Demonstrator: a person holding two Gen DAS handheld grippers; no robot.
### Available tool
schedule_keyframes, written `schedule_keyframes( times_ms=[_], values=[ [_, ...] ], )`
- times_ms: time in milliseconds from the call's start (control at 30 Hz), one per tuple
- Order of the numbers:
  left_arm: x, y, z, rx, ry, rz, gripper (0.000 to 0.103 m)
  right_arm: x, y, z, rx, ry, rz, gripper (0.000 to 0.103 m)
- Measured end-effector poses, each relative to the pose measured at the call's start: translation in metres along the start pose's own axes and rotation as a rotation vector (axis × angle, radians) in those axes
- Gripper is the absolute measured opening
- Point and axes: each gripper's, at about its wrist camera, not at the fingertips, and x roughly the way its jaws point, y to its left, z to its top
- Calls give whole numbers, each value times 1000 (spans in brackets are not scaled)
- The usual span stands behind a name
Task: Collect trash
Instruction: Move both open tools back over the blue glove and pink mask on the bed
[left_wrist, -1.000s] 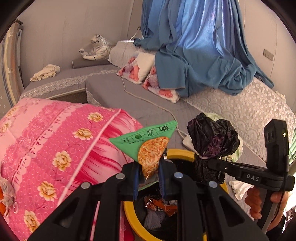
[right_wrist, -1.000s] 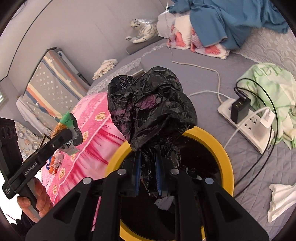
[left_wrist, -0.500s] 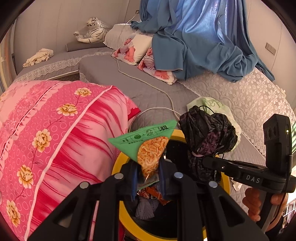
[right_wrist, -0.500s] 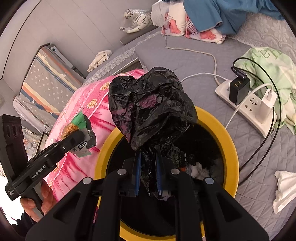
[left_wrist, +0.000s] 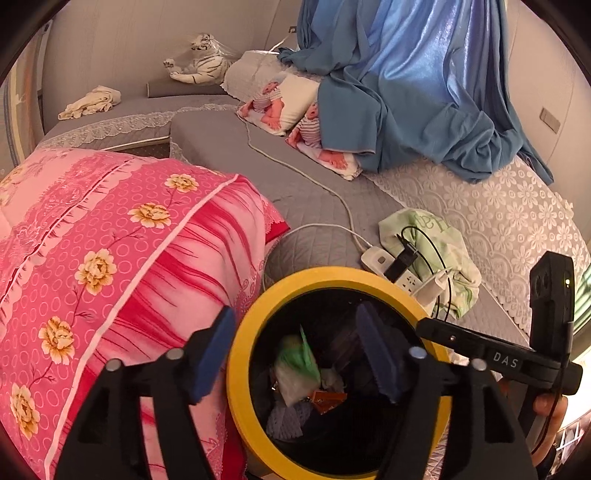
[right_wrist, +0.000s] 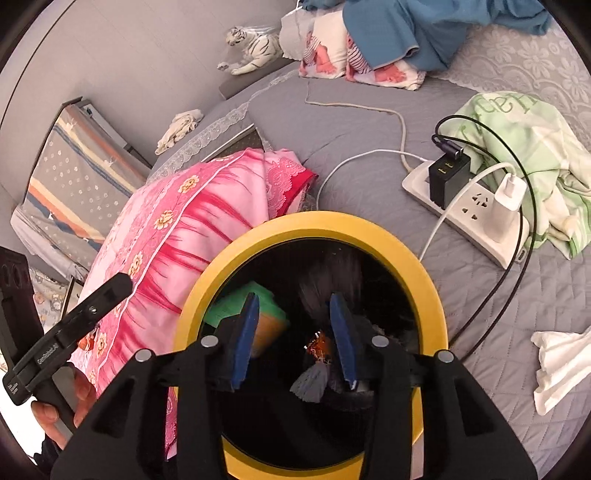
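Note:
A yellow-rimmed black trash bin (left_wrist: 258, 306) (right_wrist: 317, 221) stands on the grey bed. My left gripper (left_wrist: 295, 354) is open and empty above the bin mouth. The green snack wrapper (left_wrist: 299, 362) lies inside the bin; it also shows in the right wrist view (right_wrist: 236, 306). My right gripper (right_wrist: 293, 339) is open and empty over the bin. The black plastic bag (right_wrist: 332, 284) is a blurred dark shape inside the bin, dropping below the jaws. Other scraps (left_wrist: 325, 397) lie at the bottom.
A pink floral quilt (left_wrist: 110, 251) presses against the bin's left side. A white power strip (right_wrist: 469, 210) with chargers and cables lies right of the bin, by a green cloth (right_wrist: 517, 129). A white crumpled tissue (right_wrist: 557, 365) lies at the right. Blue curtain fabric (left_wrist: 406, 85) is behind.
Both grippers have opened. The green wrapper has left my left gripper and the black bag has left my right gripper; both are now inside the bin.

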Motion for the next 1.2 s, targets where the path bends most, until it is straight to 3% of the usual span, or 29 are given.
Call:
schedule_keyframes(
  times_ms=[133,167,267,400,600,833,1200],
  values=[
    [-10,9,2,-18,-26,15,75,-7,2,3,7,-30,6,48],
    [-14,13,3,-23,-36,24,77,-9,4,4,5,-41,9,55],
    [-27,29,6,-41,-71,64,83,-17,17,6,-16,-82,75,72],
    [-50,59,9,-73,-119,132,88,-20,45,8,-89,-107,153,80],
    [-89,121,4,-141,-167,252,88,-5,110,8,-232,-78,248,84],
    [-144,200,-14,-258,-222,386,88,39,196,-5,-368,28,335,84],
    [-208,317,-60,-391,-222,590,88,107,331,-48,-614,159,449,84]
  ],
)
